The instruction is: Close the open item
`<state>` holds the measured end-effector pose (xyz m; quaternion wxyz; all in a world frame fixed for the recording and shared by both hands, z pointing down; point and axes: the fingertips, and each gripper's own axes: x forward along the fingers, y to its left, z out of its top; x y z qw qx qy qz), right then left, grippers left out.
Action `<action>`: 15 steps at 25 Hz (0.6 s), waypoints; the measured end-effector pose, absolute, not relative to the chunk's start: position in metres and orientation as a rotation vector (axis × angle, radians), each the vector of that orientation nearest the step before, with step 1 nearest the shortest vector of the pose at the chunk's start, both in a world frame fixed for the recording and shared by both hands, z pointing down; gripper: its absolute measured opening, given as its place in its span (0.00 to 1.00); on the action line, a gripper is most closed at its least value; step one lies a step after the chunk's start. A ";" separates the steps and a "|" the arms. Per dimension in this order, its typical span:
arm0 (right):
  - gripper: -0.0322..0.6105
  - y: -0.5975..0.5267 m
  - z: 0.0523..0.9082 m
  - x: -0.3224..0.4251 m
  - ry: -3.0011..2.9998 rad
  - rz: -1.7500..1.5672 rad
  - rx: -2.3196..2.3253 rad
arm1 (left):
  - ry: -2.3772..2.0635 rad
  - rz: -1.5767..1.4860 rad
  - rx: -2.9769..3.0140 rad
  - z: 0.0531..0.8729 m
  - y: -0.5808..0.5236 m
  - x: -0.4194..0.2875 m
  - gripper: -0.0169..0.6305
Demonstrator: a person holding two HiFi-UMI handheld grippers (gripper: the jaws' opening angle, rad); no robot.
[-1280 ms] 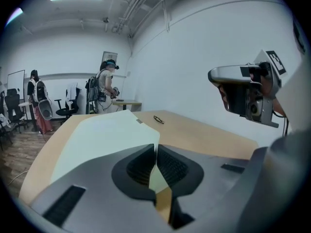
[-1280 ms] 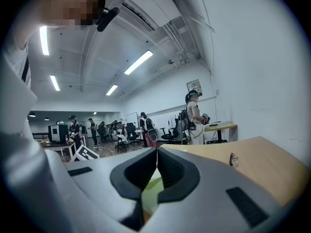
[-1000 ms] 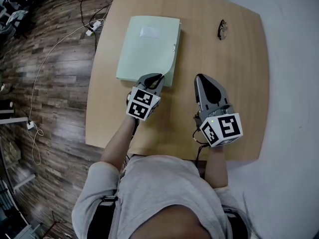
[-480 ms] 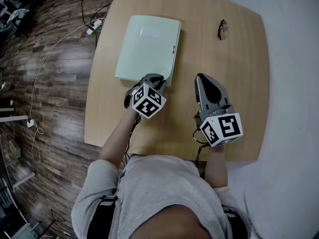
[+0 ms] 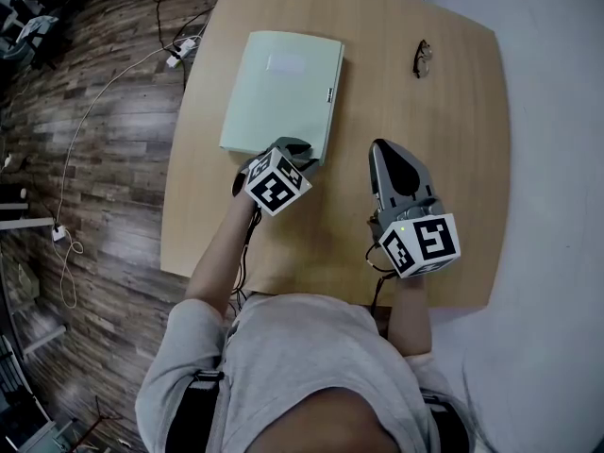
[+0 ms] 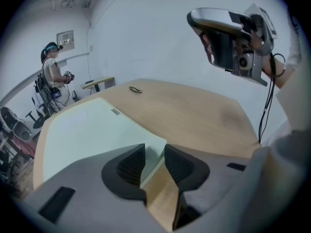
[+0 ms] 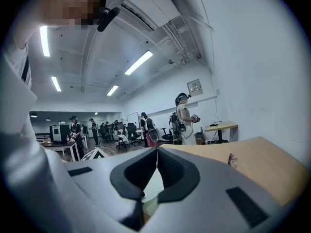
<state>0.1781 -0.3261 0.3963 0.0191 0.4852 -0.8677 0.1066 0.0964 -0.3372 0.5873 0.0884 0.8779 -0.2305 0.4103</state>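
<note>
A pale wooden table with rounded corners fills our head view, with dark plank floor at nine o'clock and a light floor at three. The pale green folder lies flat at about eleven o'clock from the table's middle, its cover down and a small label near the far end.

We see the left gripper at the folder's five o'clock corner. In its own view the jaws are opening. The folder's near corner sits in the gap between the two dark pads, and the pads do not press on it.

The right gripper rests on bare wood at three o'clock from the left one, well apart from the folder. Its jaws are pressed together at the tips with nothing between them.

A pair of glasses lies at one o'clock on the table, far from both tools. White cables trail over the plank floor at ten o'clock.
</note>
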 end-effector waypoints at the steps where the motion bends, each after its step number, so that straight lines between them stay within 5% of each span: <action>1: 0.06 -0.326 0.396 0.179 -2.693 0.326 1.505 | -0.675 1.181 2.609 0.587 -0.337 0.096 0.22; 8: 0.06 -0.323 0.394 0.179 -2.681 0.322 1.507 | -0.731 0.724 2.408 0.577 -0.346 0.088 0.24; 10: 0.06 -0.322 0.394 0.179 -2.678 0.316 1.504 | -0.826 0.704 2.357 0.580 -0.353 0.080 0.06; 15: 0.06 -0.319 0.391 0.179 -2.680 0.317 1.504 | -0.945 0.897 2.392 0.583 -0.354 0.080 0.05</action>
